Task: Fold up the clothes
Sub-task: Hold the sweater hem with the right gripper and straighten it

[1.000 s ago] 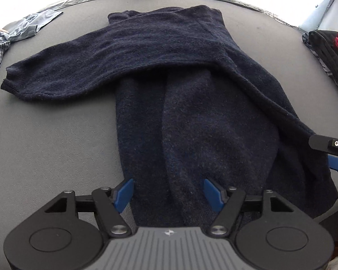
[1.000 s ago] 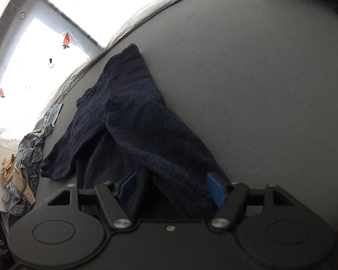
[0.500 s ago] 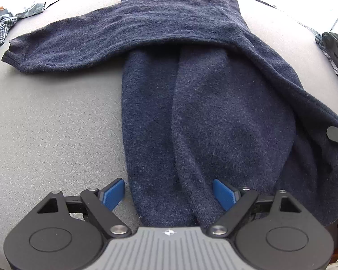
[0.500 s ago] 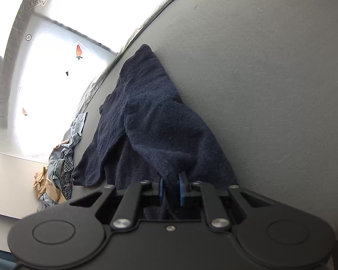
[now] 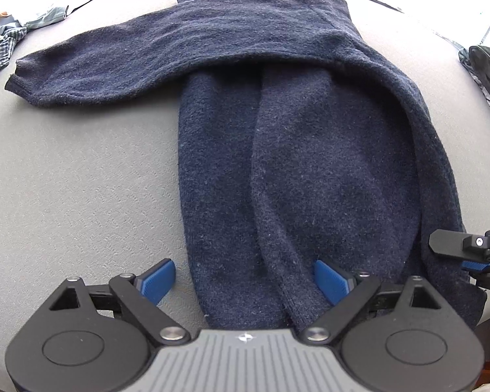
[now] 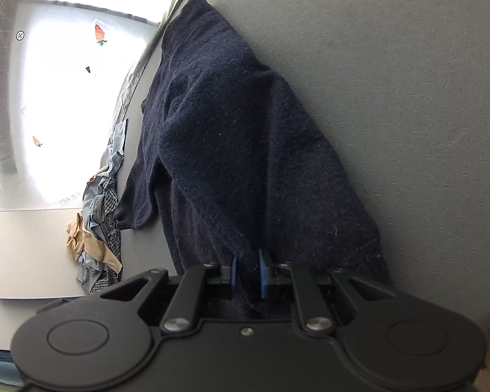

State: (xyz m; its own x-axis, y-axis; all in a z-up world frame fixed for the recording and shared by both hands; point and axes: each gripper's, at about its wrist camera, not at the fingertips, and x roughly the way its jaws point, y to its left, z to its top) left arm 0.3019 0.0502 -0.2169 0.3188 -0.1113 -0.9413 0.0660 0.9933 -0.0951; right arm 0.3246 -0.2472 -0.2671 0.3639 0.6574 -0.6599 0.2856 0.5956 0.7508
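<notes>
A dark navy sweater [image 5: 294,150] lies on the grey table [image 5: 81,179], folded lengthwise, with one sleeve stretched out to the left across its top. My left gripper [image 5: 245,281] is open, its blue pads on either side of the sweater's near hem, low over the cloth. My right gripper [image 6: 247,272] is shut on the sweater's [image 6: 232,150] near edge, with cloth pinched between its blue pads. The right gripper also shows at the right edge of the left wrist view [image 5: 473,254].
A heap of other clothes [image 6: 98,215] lies at the table's far left, also in the left wrist view [image 5: 3,42]. A dark garment [image 5: 486,75] lies at the right edge. A light board [image 6: 32,254] sits beyond the heap.
My right gripper closed from open onto the sweater's near edge and has tilted. My left gripper stayed open and came lower and closer over the hem.
</notes>
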